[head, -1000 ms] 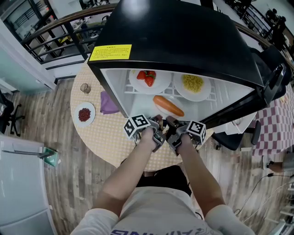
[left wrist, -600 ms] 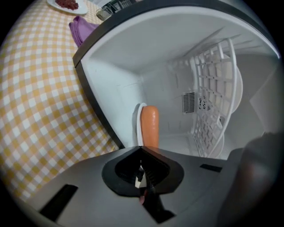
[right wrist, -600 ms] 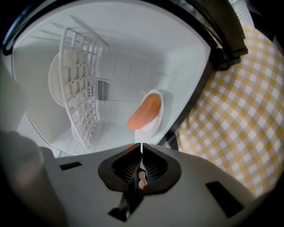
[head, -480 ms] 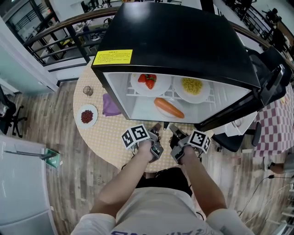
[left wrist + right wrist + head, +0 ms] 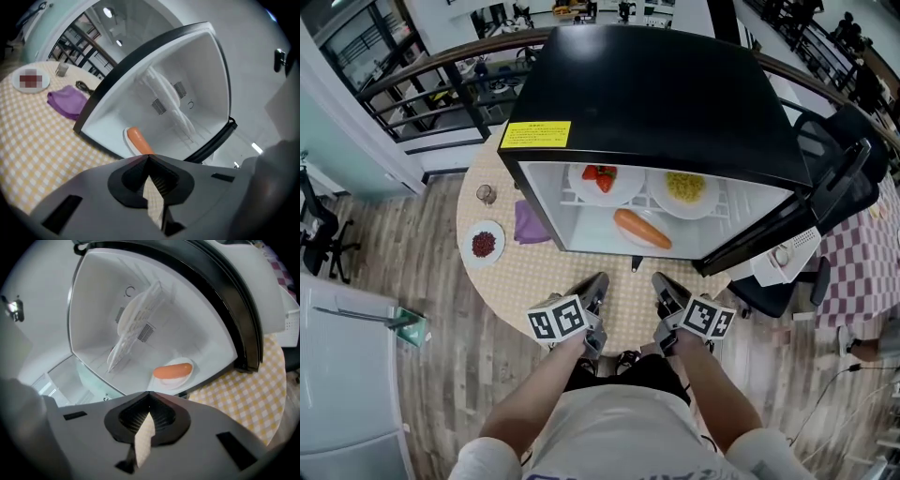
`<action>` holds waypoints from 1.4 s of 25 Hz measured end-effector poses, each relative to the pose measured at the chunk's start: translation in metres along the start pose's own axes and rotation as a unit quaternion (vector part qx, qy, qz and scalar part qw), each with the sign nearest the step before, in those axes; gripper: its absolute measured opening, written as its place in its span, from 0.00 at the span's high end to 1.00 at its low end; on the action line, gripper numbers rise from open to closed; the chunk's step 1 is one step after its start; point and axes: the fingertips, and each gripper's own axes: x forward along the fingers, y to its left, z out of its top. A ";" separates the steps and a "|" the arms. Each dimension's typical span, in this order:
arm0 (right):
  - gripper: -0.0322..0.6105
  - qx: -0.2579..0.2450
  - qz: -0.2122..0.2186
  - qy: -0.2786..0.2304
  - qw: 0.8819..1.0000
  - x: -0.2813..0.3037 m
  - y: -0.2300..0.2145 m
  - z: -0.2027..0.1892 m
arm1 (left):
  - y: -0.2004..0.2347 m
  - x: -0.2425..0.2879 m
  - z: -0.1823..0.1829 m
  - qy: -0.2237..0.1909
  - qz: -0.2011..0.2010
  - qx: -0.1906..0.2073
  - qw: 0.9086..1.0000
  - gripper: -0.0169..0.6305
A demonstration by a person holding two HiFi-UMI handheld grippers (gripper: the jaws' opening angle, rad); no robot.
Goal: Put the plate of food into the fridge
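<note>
My left gripper (image 5: 149, 161) has its jaws pressed together with nothing between them. The right gripper (image 5: 149, 397) reads the same, tips meeting and empty. Both hang side by side above the near edge of the checked table (image 5: 534, 277), in front of the open fridge (image 5: 656, 94) and touching nothing. The plate (image 5: 177, 380) with the sausage (image 5: 172, 370) sits on the fridge floor near the front lip. It lies below the shelf carrying the strawberry plate (image 5: 602, 178) and the plate of yellow food (image 5: 684, 187). I judge the placing done and the step in hand to be backing clear. What seems left is the door (image 5: 787, 220), standing wide at the right. One gripper would need to get behind its edge and swing it closed without clipping the plate.
</note>
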 end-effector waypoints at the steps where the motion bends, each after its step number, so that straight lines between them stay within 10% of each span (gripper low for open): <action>1: 0.92 -0.021 0.001 -0.003 1.000 -0.005 0.004 0.003 | -0.006 -0.006 0.005 -0.010 -0.002 0.021 1.000 0.96; 10: 0.92 -0.220 0.002 -0.055 0.974 -0.053 0.059 0.043 | -0.061 -0.069 0.045 -0.073 0.012 0.243 0.967 0.96; 17: 0.92 -0.289 0.000 -0.107 0.951 -0.086 0.103 0.068 | -0.102 -0.113 0.079 -0.126 0.016 0.337 0.933 0.96; 35: 0.92 -0.324 0.002 -0.153 0.934 -0.106 0.152 0.084 | -0.143 -0.125 0.111 -0.153 -0.018 0.392 0.907 0.96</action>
